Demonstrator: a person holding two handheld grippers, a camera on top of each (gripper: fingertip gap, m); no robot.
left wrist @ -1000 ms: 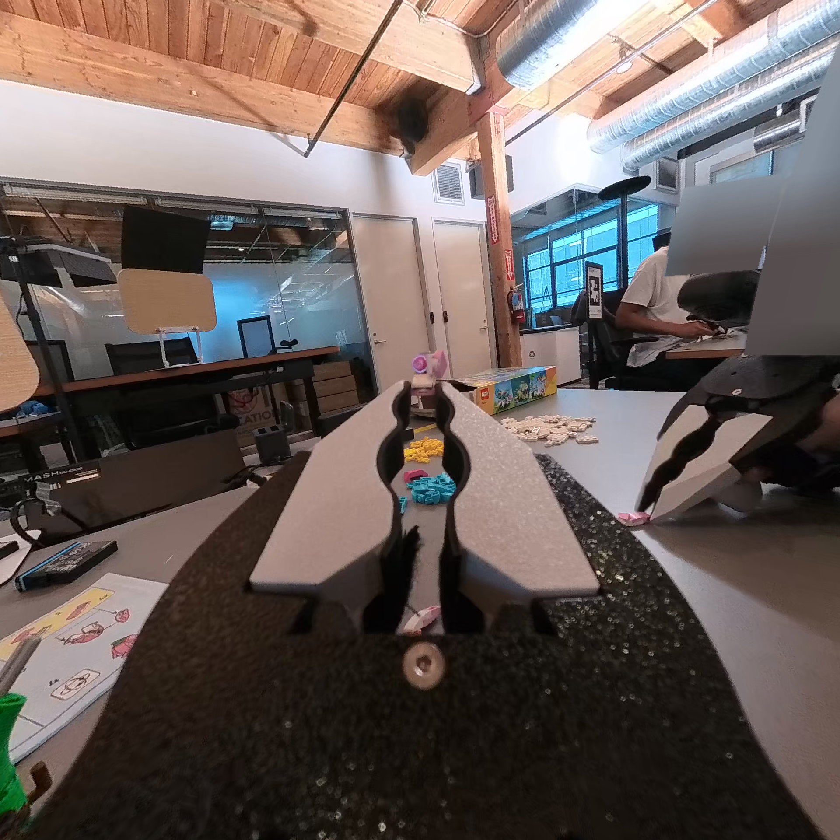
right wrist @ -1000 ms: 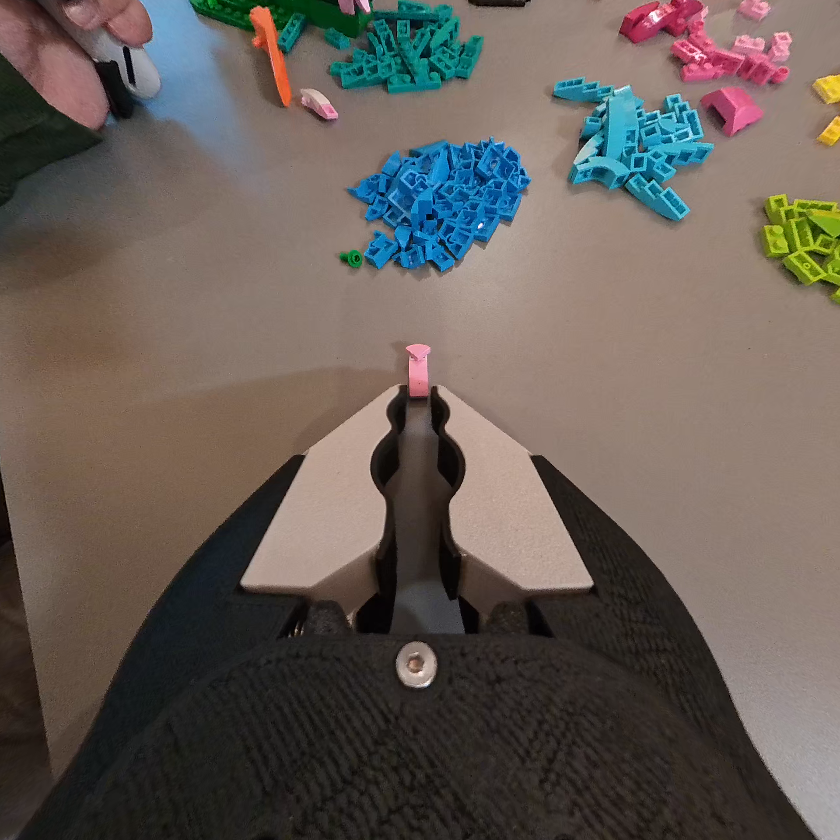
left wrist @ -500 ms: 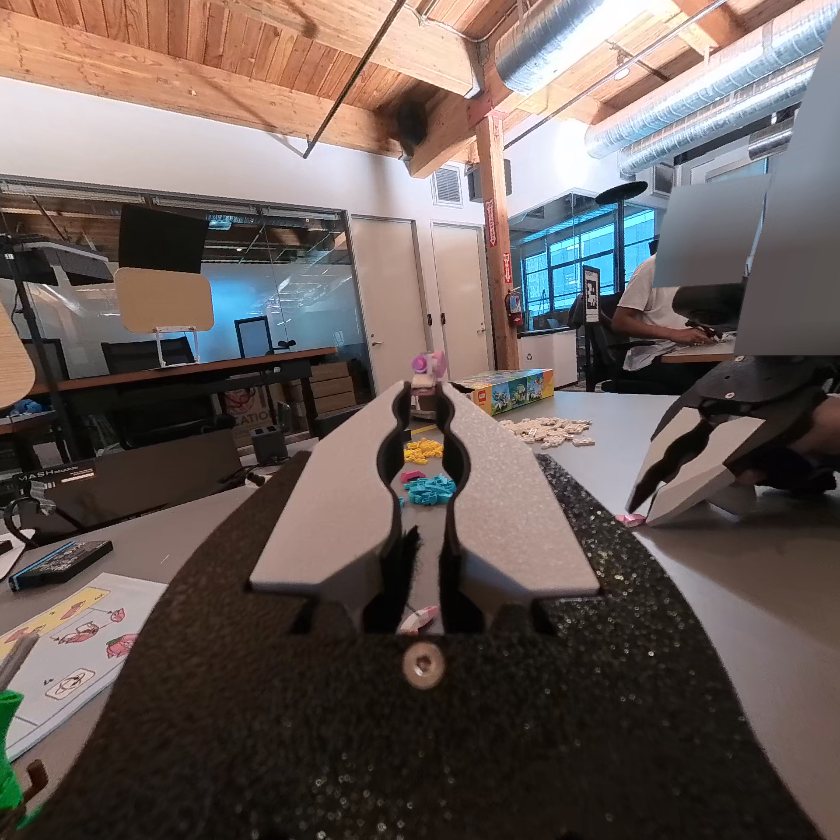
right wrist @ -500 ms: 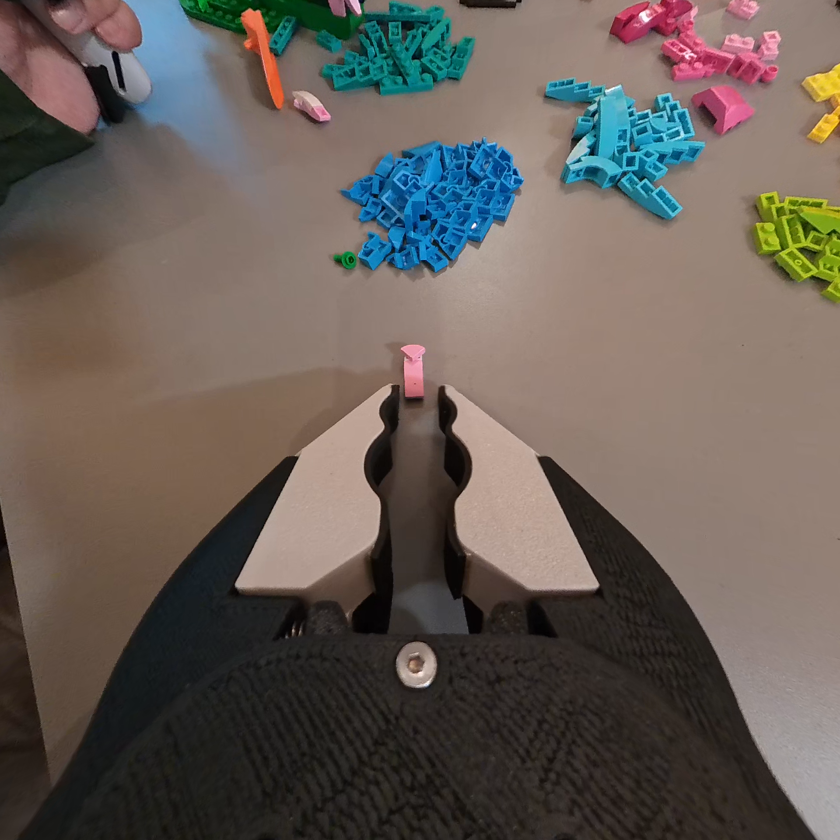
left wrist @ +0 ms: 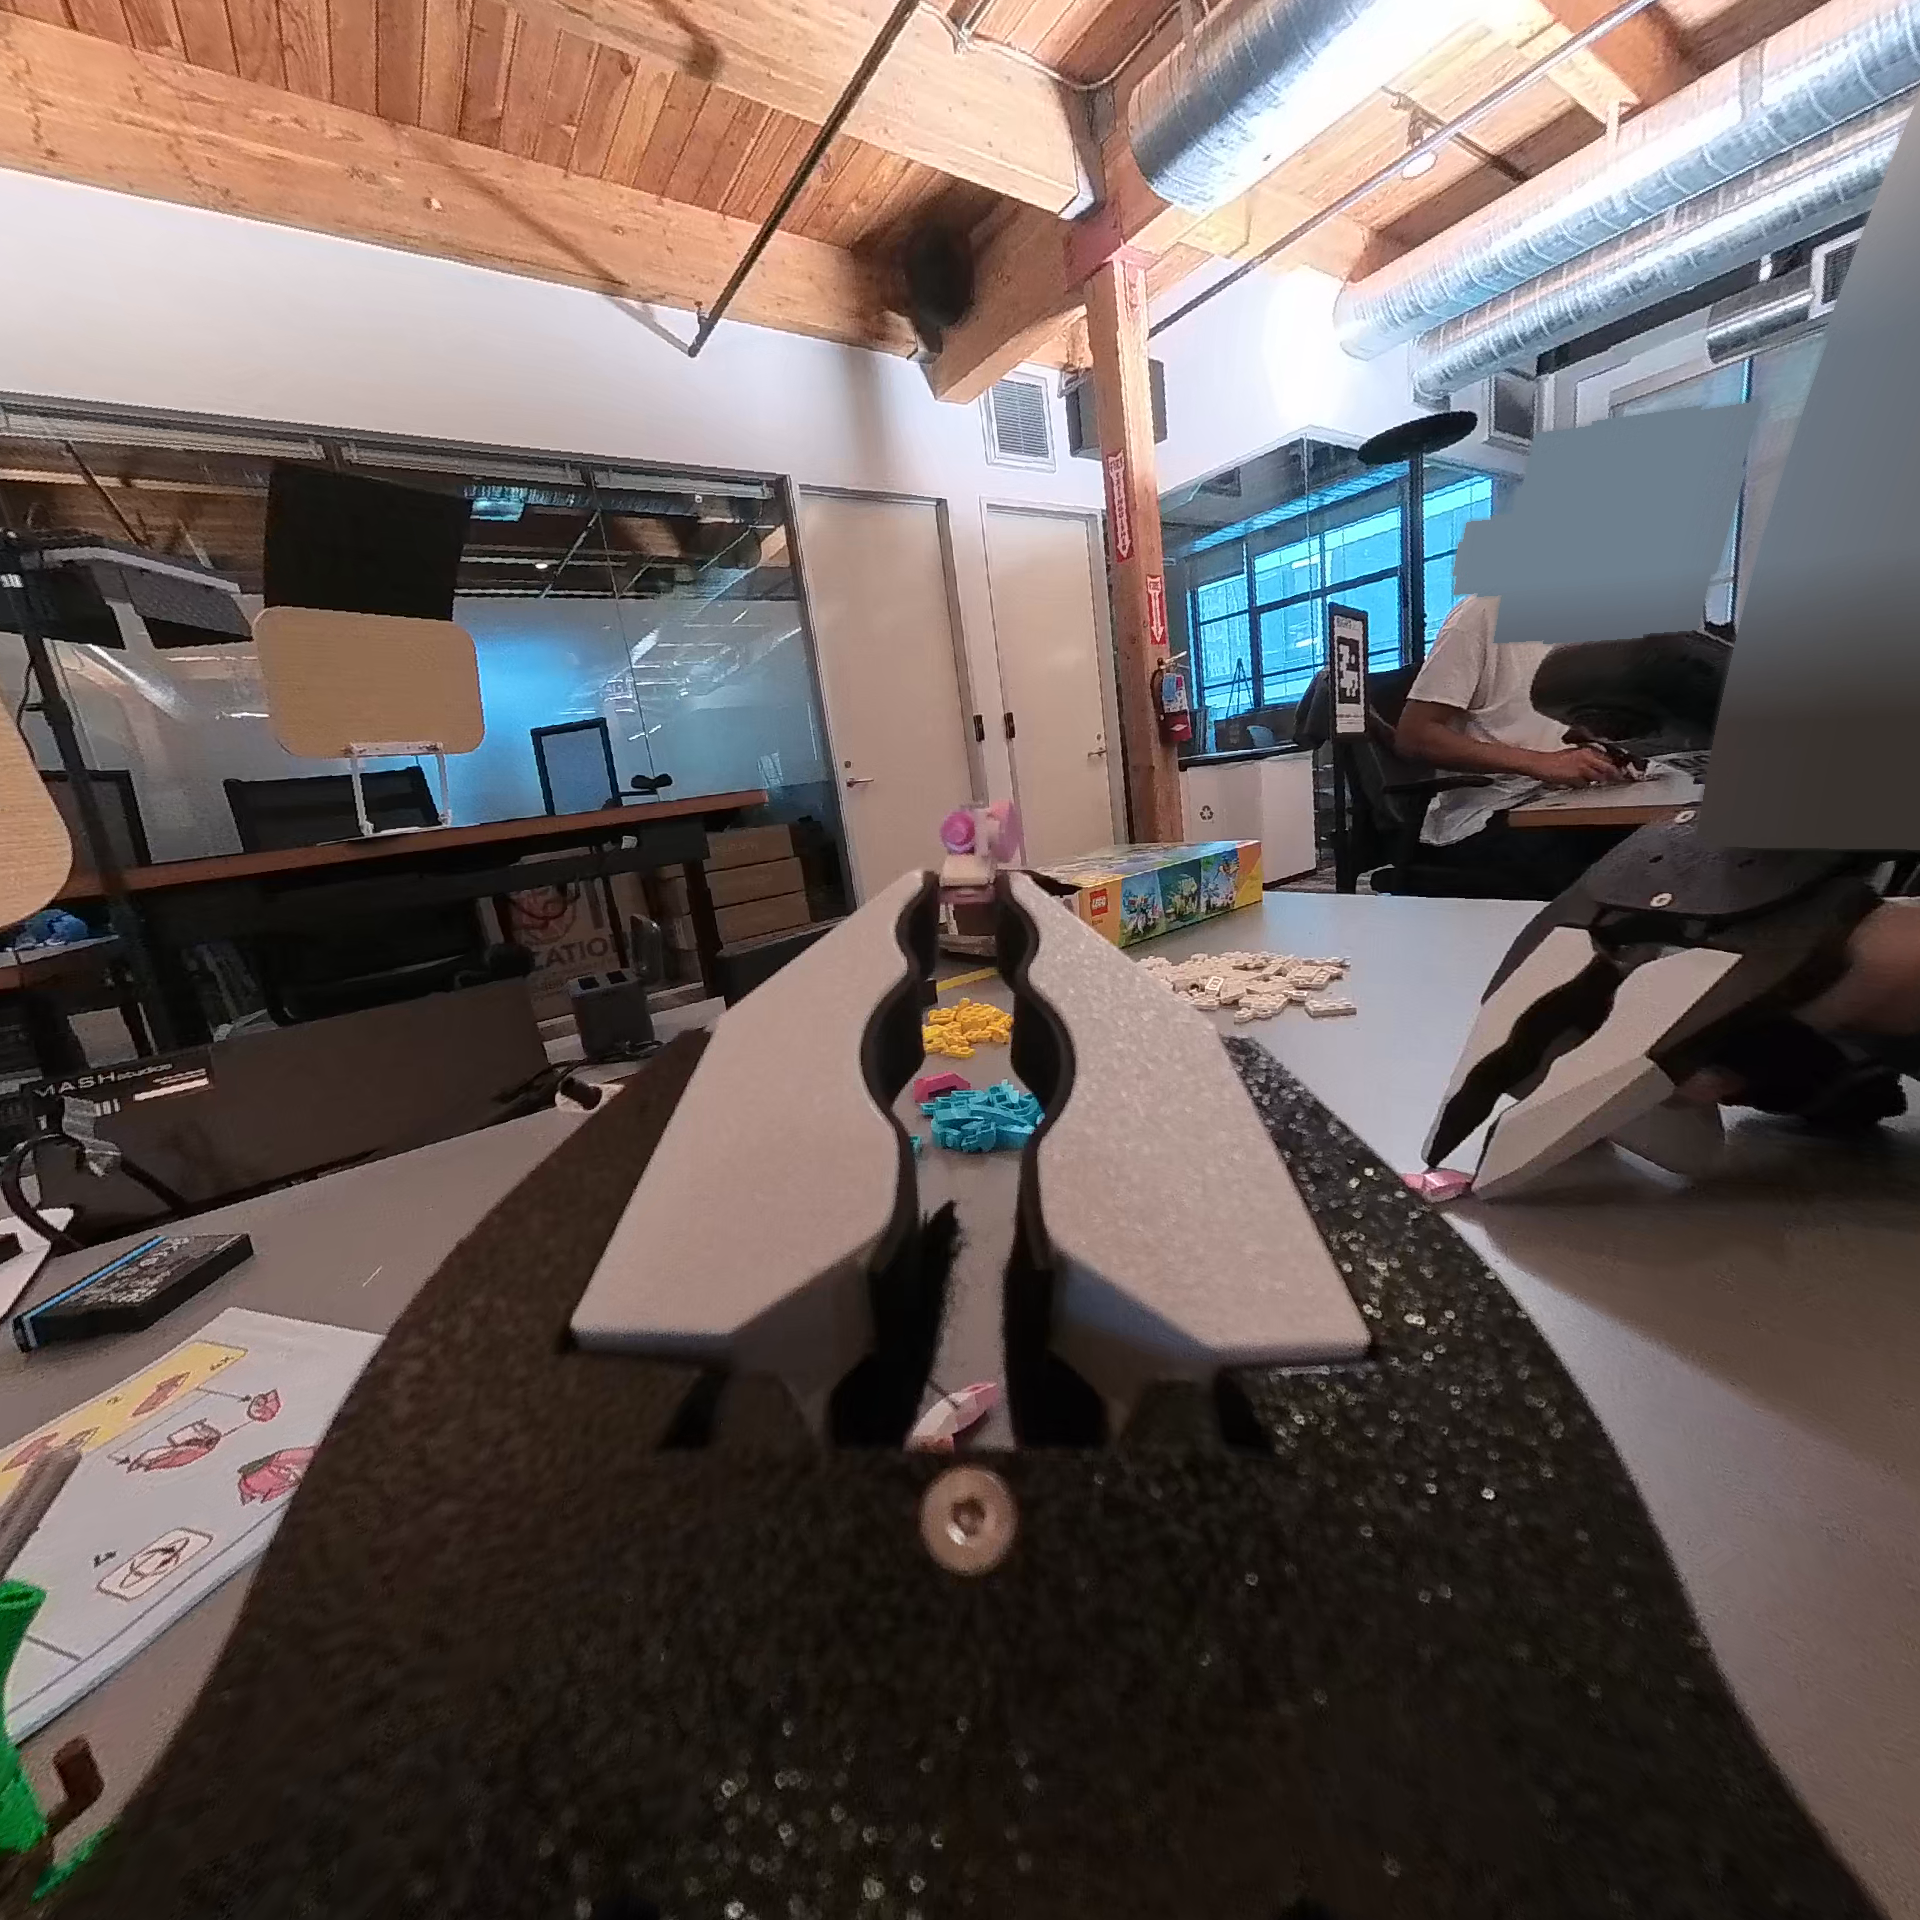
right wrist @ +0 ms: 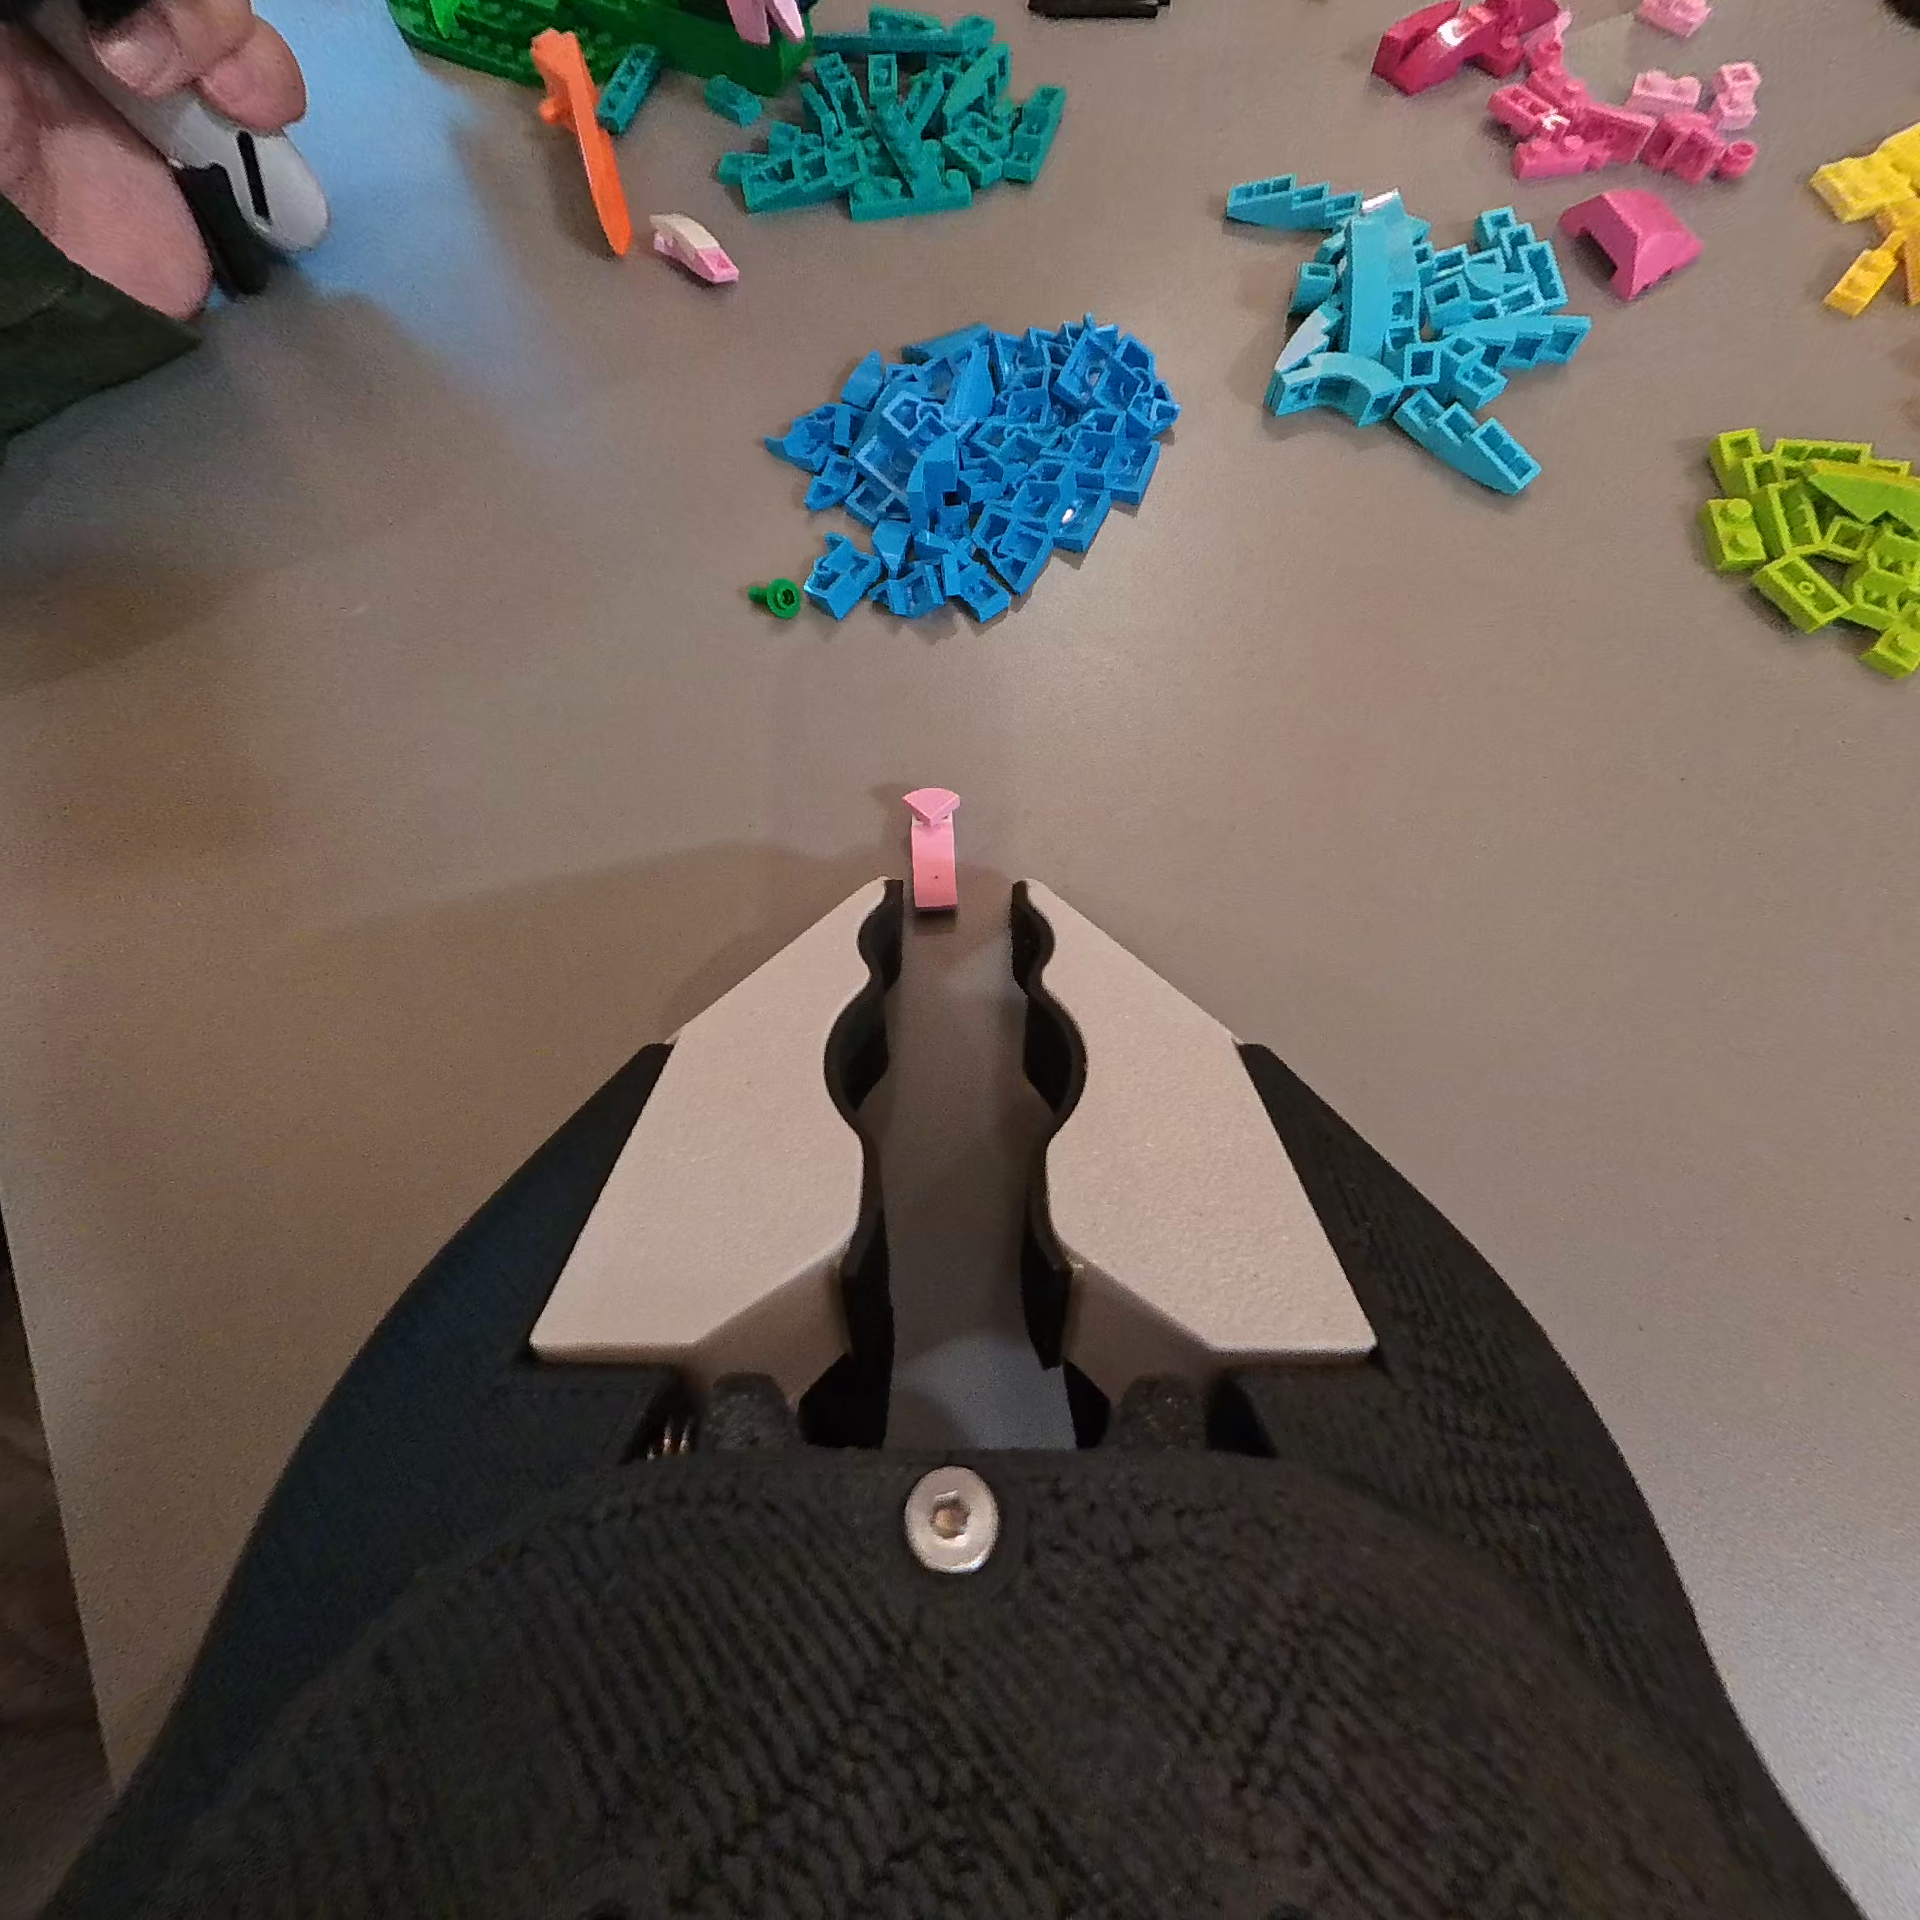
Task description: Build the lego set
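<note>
**Pink piece lies loose between parted fingers on the grey table**

A wide grey table (right wrist: 1351, 883) in an open office with a timber ceiling carries sorted heaps of toy bricks. The right gripper (right wrist: 948, 891) points down at the tabletop with its jaws spread. A small pink piece (right wrist: 932, 868) lies between its tips, close to the left tip; daylight shows on its other side, so nothing pinches it. In the left wrist view this gripper (left wrist: 1455, 1169) shows from the side, tips at the table, the pink piece (left wrist: 1437, 1183) just at them.

The left gripper (left wrist: 966, 883) sits low and level over the table, its jaws parted by a narrow gap, holding nothing I can make out. A pink-and-white piece (left wrist: 954, 1413) lies on the table under its fingers.

Beyond the right gripper comes a blue pile (right wrist: 987, 468) with a tiny green stud (right wrist: 776, 596) just beside it. Farther out lie a teal pile (right wrist: 904, 135), a turquoise pile (right wrist: 1423, 312), a magenta pile (right wrist: 1600, 114) and a lime pile (right wrist: 1829, 540) at the right edge. An orange piece (right wrist: 592, 145) stands tilted near the teal pile.

Off to the left an instruction sheet (left wrist: 156, 1455) lies flat. At the far side rest the set's box (left wrist: 1164, 904) and a scatter of white pieces (left wrist: 1247, 982).
</note>
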